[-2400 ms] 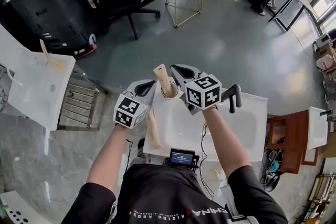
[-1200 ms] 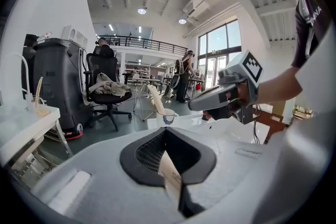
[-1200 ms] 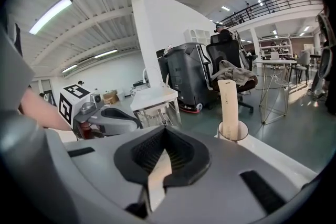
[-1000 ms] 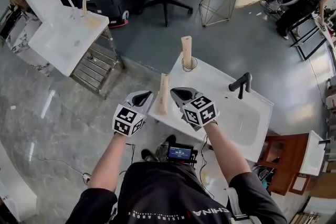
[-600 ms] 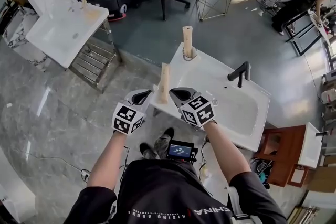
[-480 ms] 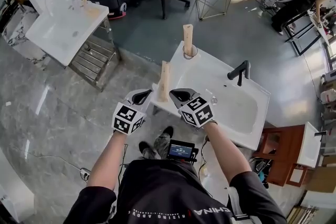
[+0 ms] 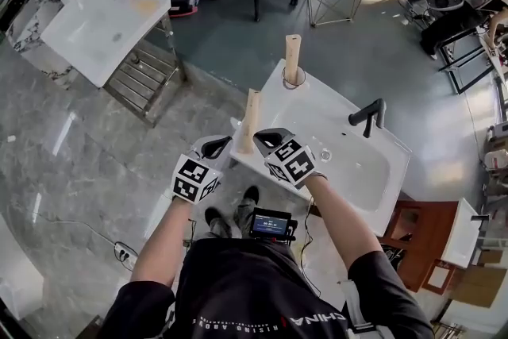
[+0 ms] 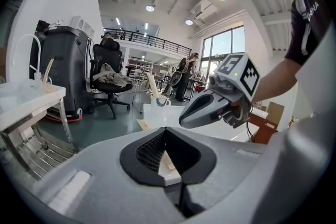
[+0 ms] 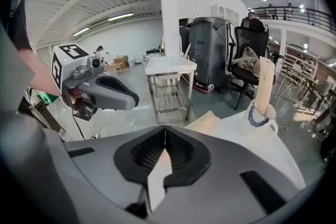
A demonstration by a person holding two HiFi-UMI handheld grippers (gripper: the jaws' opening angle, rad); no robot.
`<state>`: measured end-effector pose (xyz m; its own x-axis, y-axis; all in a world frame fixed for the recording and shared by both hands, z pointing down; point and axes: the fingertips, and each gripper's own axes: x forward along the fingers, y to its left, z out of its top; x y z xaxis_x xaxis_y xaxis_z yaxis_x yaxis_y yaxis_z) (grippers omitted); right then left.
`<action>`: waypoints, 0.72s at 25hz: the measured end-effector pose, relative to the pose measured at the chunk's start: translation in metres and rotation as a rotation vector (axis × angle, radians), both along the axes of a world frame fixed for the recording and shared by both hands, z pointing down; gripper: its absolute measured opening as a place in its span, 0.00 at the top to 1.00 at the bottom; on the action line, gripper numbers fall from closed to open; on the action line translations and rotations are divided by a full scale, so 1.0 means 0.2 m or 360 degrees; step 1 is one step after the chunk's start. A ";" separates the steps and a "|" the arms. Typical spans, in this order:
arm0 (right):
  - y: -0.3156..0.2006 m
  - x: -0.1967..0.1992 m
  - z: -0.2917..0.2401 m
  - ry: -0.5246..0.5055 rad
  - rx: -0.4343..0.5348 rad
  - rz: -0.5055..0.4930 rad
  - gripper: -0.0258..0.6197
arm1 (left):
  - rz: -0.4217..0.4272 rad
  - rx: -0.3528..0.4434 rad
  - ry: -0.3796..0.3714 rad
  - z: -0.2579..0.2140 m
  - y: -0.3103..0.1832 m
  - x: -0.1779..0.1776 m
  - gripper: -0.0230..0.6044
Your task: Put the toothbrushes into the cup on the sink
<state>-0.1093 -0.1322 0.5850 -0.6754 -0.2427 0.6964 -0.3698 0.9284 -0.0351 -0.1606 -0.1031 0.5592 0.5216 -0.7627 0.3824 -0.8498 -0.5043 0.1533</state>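
Flanking toothbrush (image 7: 252,117) on sink (image 7: 349,167) corner: left gripper (image 7: 216,145), right gripper (image 7: 264,140), jaws together, empty.

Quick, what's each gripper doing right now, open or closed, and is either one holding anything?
Left gripper: closed, jaws together, holding nothing.
Right gripper: closed, jaws together, holding nothing.
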 end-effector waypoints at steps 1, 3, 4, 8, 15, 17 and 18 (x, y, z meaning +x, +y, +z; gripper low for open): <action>-0.05 0.00 -0.01 0.0005 0.0005 -0.0011 0.94 | -0.0012 -0.0006 -0.0003 0.00 -0.03 0.00 0.95; -0.16 0.00 -0.02 0.0024 0.0022 -0.0037 0.94 | -0.0034 -0.0014 -0.0012 0.00 -0.08 0.00 0.95; -0.21 0.00 -0.03 0.0036 0.0029 -0.0052 0.94 | -0.0045 -0.0018 -0.0019 0.01 -0.11 0.00 0.95; -0.39 -0.03 -0.02 0.0084 0.0031 -0.0129 0.90 | -0.0083 -0.0015 -0.0049 0.00 -0.22 0.00 0.95; -0.57 -0.13 0.10 0.0256 0.0003 -0.0266 0.85 | -0.0026 -0.0040 -0.0044 0.07 -0.39 -0.02 0.95; -0.60 -0.17 0.14 0.0322 -0.0011 -0.0320 0.82 | 0.0020 -0.0064 -0.0038 0.11 -0.45 -0.04 0.95; -0.60 -0.19 0.17 0.0352 -0.0024 -0.0339 0.80 | 0.0048 -0.0078 -0.0034 0.13 -0.48 -0.05 0.95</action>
